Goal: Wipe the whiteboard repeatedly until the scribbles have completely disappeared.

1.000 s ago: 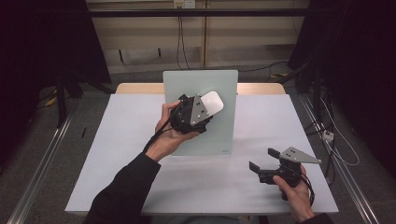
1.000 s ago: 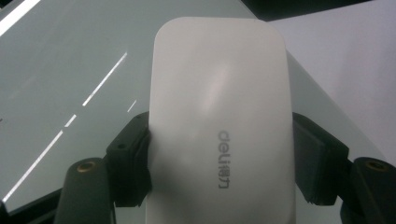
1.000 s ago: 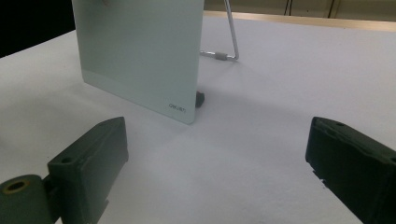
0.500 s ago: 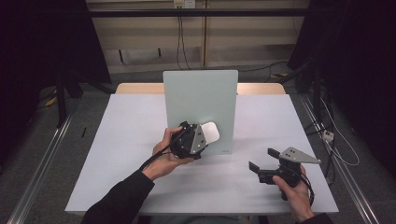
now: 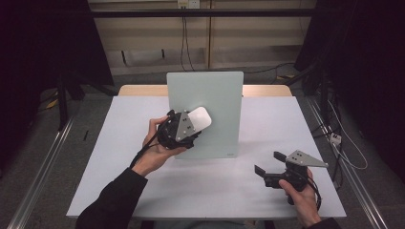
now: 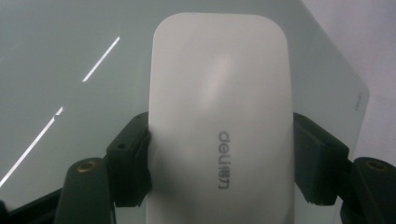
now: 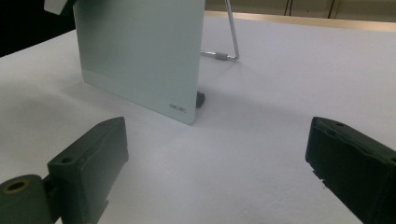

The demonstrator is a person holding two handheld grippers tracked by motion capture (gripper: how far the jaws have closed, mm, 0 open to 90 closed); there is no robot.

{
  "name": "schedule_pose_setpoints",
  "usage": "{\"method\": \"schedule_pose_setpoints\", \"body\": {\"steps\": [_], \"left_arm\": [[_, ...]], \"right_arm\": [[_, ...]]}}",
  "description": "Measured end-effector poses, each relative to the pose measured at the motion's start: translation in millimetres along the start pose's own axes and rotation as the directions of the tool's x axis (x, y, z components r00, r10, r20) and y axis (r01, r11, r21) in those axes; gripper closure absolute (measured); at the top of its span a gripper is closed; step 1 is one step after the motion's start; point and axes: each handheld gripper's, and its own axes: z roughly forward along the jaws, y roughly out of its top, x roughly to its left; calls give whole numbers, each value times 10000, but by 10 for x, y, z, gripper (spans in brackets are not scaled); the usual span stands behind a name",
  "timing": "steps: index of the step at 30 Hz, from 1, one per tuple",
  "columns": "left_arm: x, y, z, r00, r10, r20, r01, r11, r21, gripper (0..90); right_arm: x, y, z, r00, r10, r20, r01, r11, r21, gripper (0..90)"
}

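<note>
A pale green glass board (image 5: 217, 93) stands upright on the white table (image 5: 119, 143). My left gripper (image 5: 193, 125) is shut on a white oblong eraser (image 5: 200, 119) and holds it at the board's left half, about mid-height. In the left gripper view both black pads (image 6: 133, 158) press the eraser's (image 6: 219, 116) long sides, with the board (image 6: 70, 46) right behind it; whether they touch I cannot tell. My right gripper (image 5: 270, 163) rests low at the table's front right, open, with nothing between its jaws. It (image 7: 215, 158) faces the board's lower corner (image 7: 140, 51).
A wire stand (image 7: 231, 42) props the board from behind. A wooden edge (image 5: 267, 90) runs along the table's far side. Metal rails (image 5: 43, 162) flank the table on the floor, and cables (image 5: 344, 143) lie at the right.
My left gripper carried the eraser down the board's face, then back up a little and to the left. The right gripper has not moved.
</note>
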Motion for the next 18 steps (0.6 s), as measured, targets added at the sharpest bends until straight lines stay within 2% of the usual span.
{"method": "schedule_pose_setpoints", "body": {"steps": [2,5,11,17,18], "left_arm": [[45,1,-23,9996,-215,-181,212,9996,-190,311],[10,-4,-12,9995,-62,-325,57,9999,-144,311],[-173,-82,70,9996,260,137,-262,9996,80,311],[-411,-228,150,9952,720,670,-755,9958,517,311],[-453,-254,163,9952,643,744,-684,9962,538,311]], "right_arm": [[-1,0,4,10000,9,-29,-9,10000,15,56],[2,0,6,10000,18,-33,-18,10000,23,57],[1,-1,-1,10000,-6,-24,6,10000,1,57],[3,0,3,10000,0,-38,0,10000,-1,57],[5,0,0,10000,-27,-44,27,10000,4,57]]}}
